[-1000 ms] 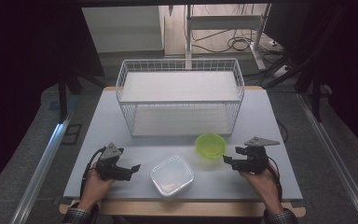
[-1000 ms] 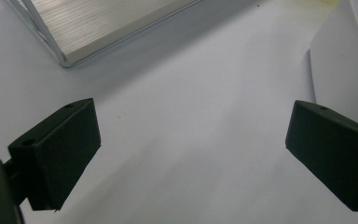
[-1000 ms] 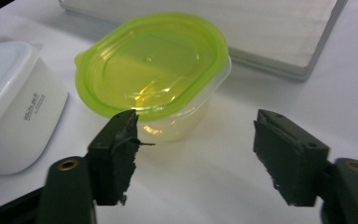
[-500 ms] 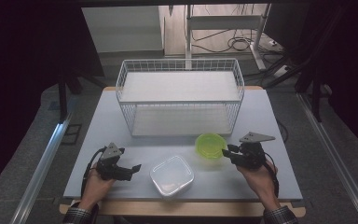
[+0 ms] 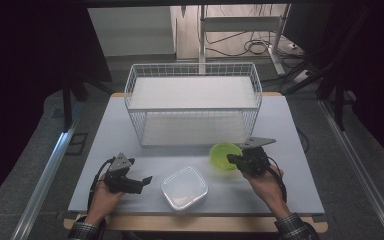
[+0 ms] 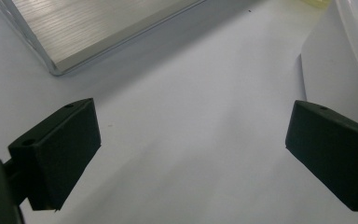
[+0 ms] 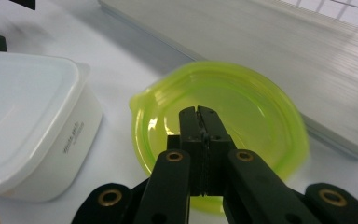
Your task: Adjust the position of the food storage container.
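Right hand-held gripper (image 7: 200,116) has just been closing and is now pinched on the near rim of the green bowl (image 5: 223,155), which sits toward the worktop's (image 5: 290,135) right edge. I'd lift it slowly and level so that thin rim doesn't slip. Left hand-held gripper (image 6: 191,158) sits wide open, holding nothing, near the front-left corner.

overhead forward-down, two close claw-mounted (table shared)

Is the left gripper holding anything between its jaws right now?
No, in the left gripper view the left gripper has its jaws wide apart with only bare white table between them.
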The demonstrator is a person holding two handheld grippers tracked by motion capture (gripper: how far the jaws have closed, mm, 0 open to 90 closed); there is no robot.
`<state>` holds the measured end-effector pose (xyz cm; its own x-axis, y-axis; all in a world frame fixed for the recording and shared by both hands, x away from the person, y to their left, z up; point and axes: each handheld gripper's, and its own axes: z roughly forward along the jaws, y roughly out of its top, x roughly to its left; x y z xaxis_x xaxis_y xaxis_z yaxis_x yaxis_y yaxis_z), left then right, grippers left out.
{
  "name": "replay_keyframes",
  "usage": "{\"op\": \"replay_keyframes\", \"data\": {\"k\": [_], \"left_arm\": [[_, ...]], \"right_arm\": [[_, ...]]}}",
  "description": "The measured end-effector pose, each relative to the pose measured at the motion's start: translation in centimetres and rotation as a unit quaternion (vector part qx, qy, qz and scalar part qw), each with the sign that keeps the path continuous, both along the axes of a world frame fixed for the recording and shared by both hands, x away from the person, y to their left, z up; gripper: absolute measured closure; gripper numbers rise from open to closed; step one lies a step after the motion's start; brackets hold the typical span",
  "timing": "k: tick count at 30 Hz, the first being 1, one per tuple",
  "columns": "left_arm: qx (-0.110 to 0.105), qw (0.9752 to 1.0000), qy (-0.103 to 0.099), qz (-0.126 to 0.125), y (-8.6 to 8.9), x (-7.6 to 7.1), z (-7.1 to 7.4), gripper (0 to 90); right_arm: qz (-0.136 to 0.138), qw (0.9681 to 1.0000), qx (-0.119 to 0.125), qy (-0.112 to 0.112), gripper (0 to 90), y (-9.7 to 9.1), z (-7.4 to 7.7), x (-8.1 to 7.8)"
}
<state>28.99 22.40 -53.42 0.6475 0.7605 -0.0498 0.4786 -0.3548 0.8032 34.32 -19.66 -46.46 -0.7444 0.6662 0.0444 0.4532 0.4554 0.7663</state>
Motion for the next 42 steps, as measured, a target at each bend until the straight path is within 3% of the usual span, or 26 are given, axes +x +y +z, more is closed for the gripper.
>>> {"op": "replay_keyframes", "data": {"k": [18, 23, 31, 42], "left_arm": [[0.002, 1.0000, -0.005, 0.004, 0.1, -0.1, 0.2, 3.2], [0.006, 1.0000, -0.005, 0.001, 0.0, -0.2, 0.2, 3.3], [0.009, 0.9999, -0.005, 0.000, -0.2, -0.2, 0.1, 3.4], [0.014, 0.9999, -0.004, -0.001, -0.2, -0.2, 0.1, 3.4]], "right_arm": [[0.049, 0.9986, -0.019, 0.000, 89.6, 6.0, -0.4, 2.7], [0.061, 0.9975, -0.037, 0.006, 89.6, 7.4, -1.1, 3.1], [0.058, 0.9969, -0.053, 0.010, 89.6, 7.4, -1.6, 3.3], [0.033, 0.9979, -0.052, 0.020, 89.7, 4.9, -1.5, 3.3]]}}
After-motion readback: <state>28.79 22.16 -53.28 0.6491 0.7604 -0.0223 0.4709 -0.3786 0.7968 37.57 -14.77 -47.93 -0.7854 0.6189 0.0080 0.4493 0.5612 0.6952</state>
